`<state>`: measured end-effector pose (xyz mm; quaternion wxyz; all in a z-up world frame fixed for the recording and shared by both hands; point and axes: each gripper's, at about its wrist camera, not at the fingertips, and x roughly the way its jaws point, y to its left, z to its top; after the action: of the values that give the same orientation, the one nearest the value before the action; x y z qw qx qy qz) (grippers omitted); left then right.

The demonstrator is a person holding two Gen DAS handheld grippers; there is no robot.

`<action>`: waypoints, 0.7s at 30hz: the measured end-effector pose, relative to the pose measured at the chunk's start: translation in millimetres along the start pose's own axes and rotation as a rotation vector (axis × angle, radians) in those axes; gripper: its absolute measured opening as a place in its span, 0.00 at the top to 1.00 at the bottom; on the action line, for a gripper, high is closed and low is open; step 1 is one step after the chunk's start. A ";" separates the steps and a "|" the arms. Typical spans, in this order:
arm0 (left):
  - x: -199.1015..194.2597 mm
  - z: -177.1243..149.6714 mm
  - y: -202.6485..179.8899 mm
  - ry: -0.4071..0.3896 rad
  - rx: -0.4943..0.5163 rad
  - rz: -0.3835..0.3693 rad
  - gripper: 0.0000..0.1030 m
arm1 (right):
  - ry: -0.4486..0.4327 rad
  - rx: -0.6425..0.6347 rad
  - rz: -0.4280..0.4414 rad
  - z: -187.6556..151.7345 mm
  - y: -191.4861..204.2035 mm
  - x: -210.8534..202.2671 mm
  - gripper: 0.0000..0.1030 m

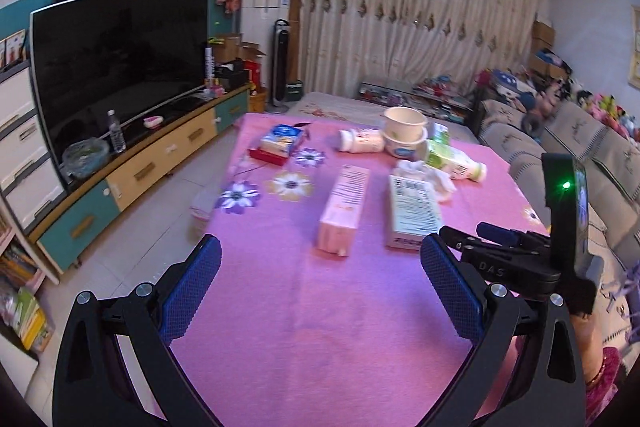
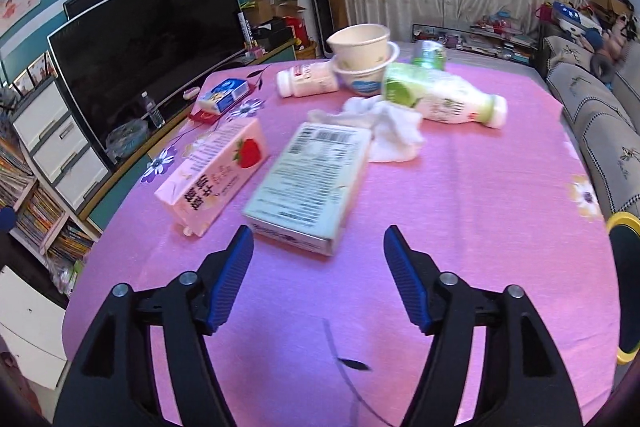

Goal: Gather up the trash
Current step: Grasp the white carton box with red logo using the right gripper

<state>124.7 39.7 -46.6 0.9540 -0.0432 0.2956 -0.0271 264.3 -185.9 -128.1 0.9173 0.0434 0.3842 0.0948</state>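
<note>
Pink cloth (image 2: 460, 207), trash scattered, both grippers empty and spread wide.
Right gripper (image 2: 319, 269): straddle green carton (image 2: 308, 183) across its narrow width; left gripper (image 1: 320, 287) idle.

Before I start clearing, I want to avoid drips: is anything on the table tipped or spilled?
No spill shows. Both milk cartons and both bottles lie on their sides; two paper bowls sit stacked askew; a crumpled white tissue lies on the pink tablecloth.
</note>
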 end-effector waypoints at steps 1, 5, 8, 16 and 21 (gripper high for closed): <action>-1.1 -1.2 7.0 -0.002 -0.011 0.002 0.05 | 0.000 -0.003 -0.013 0.6 9.4 5.5 0.31; 1.3 -6.4 27.0 0.001 -0.036 -0.004 0.05 | 0.013 0.002 -0.061 4.8 28.3 26.5 0.21; 5.2 -9.1 33.9 0.008 -0.045 -0.016 0.05 | 0.019 0.012 -0.106 7.3 36.9 41.7 0.18; 14.4 -17.0 42.5 0.031 -0.064 -0.032 0.05 | 0.081 0.037 -0.170 8.8 40.1 78.3 0.18; 16.4 -19.0 41.0 0.042 -0.069 -0.040 0.05 | 0.094 0.055 -0.165 10.8 37.6 85.8 0.30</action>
<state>128.6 77.9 -75.5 0.9447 -0.0815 0.3156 -0.0368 325.7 -131.4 -174.6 0.9013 0.0324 0.4318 0.0102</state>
